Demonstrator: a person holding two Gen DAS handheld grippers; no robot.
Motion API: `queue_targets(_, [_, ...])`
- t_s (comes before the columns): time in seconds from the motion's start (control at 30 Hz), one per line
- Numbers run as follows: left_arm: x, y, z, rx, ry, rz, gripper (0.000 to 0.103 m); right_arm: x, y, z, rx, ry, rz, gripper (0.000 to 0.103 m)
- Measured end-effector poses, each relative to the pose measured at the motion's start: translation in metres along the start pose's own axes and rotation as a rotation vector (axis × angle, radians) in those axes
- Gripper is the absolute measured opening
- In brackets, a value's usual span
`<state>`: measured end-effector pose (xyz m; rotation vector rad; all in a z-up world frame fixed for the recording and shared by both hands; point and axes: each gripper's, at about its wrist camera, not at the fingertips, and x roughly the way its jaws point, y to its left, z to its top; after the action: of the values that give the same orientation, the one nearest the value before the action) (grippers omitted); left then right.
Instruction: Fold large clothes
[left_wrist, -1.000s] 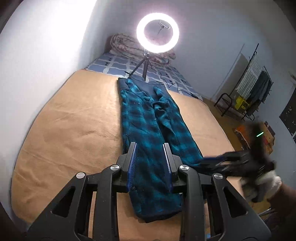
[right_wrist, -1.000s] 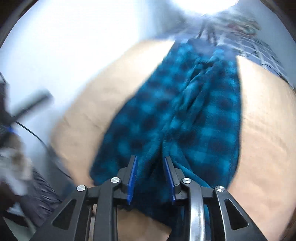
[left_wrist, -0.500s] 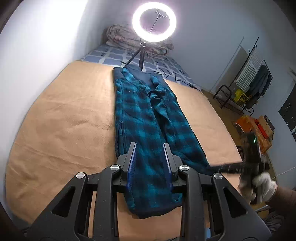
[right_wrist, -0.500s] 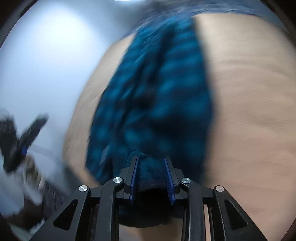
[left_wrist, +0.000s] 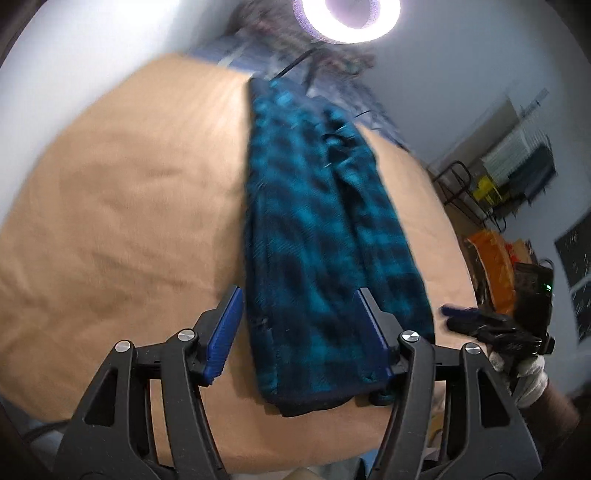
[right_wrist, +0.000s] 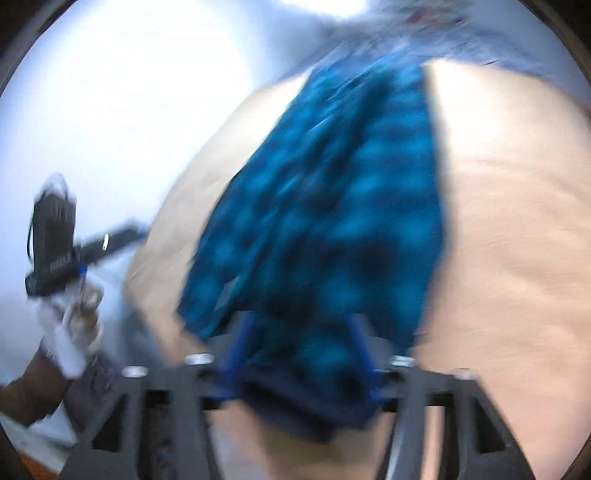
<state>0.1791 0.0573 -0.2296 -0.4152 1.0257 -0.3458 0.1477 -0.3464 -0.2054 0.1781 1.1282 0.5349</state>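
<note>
Both hand-held grippers, left (left_wrist: 299, 332) and right (right_wrist: 299, 350), opening over the plaid trousers' (left_wrist: 314, 221) hem; we'd pinch both corners evenly.

No text, label, brand or number can be read in either view; motion blur smears all the fine detail.

The garment (left_wrist: 317, 236) lies lengthwise on the bed (left_wrist: 122, 206), with the ring light (left_wrist: 351, 14) behind its far end.
</note>
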Motion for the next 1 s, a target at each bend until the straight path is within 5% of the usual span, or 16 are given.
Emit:
queue_targets(0.13, [0.033, 0.024, -0.007, -0.124, 0.103, -0.031, 0.063, 0.006, -0.056, -0.004, 0.174, 0.011, -0.021, 0.075])
queue_targets(0.3, [0.064, 0.021, -0.017, -0.14, 0.198, -0.054, 0.062, 0.031, -0.077, -0.013, 0.281, 0.025, 0.114, 0.073])
queue_targets(0.37, [0.074, 0.015, -0.02, -0.116, 0.216, -0.032, 0.051, 0.046, -0.074, -0.017, 0.279, 0.046, 0.136, 0.068])
queue_targets(0.4, [0.078, 0.013, -0.021, -0.103, 0.225, -0.025, 0.034, 0.05, -0.074, -0.018, 0.272, 0.052, 0.137, 0.068])
queue_targets(0.43, [0.081, 0.01, -0.023, -0.08, 0.23, -0.011, 0.015, 0.052, -0.071, -0.017, 0.254, 0.042, 0.14, 0.059])
queue_targets(0.47, [0.081, 0.008, -0.023, -0.065, 0.228, -0.005, 0.015, 0.055, -0.067, -0.014, 0.242, 0.05, 0.177, 0.026])
queue_targets(0.5, [0.078, 0.004, -0.022, -0.047, 0.218, -0.003, 0.012, 0.059, -0.065, -0.014, 0.253, 0.083, 0.225, 0.015])
queue_targets(0.57, [0.066, 0.0, -0.02, -0.048, 0.194, -0.026, 0.011, 0.053, -0.057, -0.013, 0.241, 0.065, 0.215, 0.01])
queue_targets(0.67, [0.04, 0.001, -0.015, -0.044, 0.121, -0.058, 0.01, 0.031, -0.046, -0.007, 0.212, -0.005, 0.279, 0.009])
queue_targets(0.8, [0.046, 0.011, -0.02, -0.041, 0.132, -0.03, 0.01, 0.03, -0.048, -0.008, 0.218, -0.005, 0.238, 0.01])
queue_targets(0.9, [0.064, 0.013, -0.026, -0.042, 0.181, -0.019, 0.013, 0.047, -0.047, -0.012, 0.187, 0.079, 0.159, 0.036])
queue_targets(1.0, [0.068, 0.016, -0.029, -0.064, 0.199, -0.033, 0.05, 0.059, -0.05, -0.017, 0.167, 0.123, 0.156, 0.049])
